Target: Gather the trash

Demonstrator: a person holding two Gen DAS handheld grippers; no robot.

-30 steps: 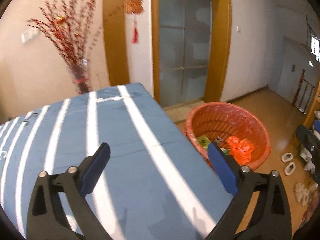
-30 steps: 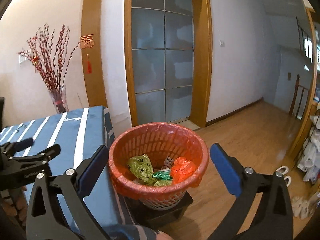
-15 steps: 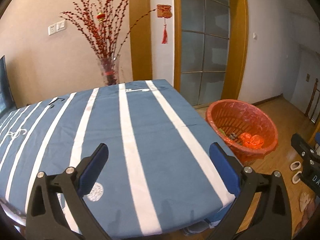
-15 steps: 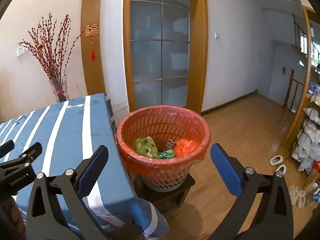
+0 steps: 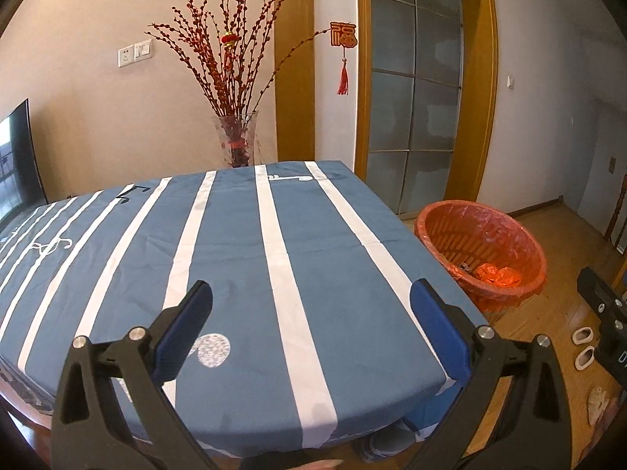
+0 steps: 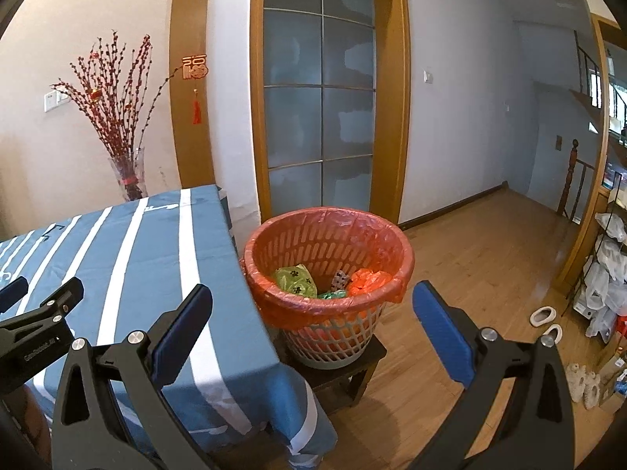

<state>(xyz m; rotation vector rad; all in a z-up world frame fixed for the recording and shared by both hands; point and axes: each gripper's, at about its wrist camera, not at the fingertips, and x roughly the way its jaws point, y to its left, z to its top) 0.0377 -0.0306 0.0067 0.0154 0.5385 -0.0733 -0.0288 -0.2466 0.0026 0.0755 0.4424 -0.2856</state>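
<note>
A basket lined with an orange bag [image 6: 328, 266] stands on a low dark stool beside the table's right side; it also shows at the right of the left wrist view as the basket [image 5: 480, 250]. Inside lie a green wrapper [image 6: 294, 280], an orange crumpled bag [image 6: 368, 280] and smaller scraps. My left gripper [image 5: 311, 309] hangs open over the near edge of the blue striped tablecloth [image 5: 243, 250], holding nothing. Near the basket's front, my right gripper [image 6: 311, 309] is open too, with empty blue pads. No trash shows on the cloth.
A glass vase of red branches [image 5: 235, 145] stands behind the table's far edge. A sliding glass door [image 6: 319, 117] is behind the basket. Slippers [image 6: 544, 319] and shelves with bags [image 6: 607, 274] sit at the right on the wooden floor. A dark screen [image 5: 19, 156] is at left.
Both grippers have pulled back and risen; the table and the basket look farther off. The left view has swung level toward the wall. Both stay open.
</note>
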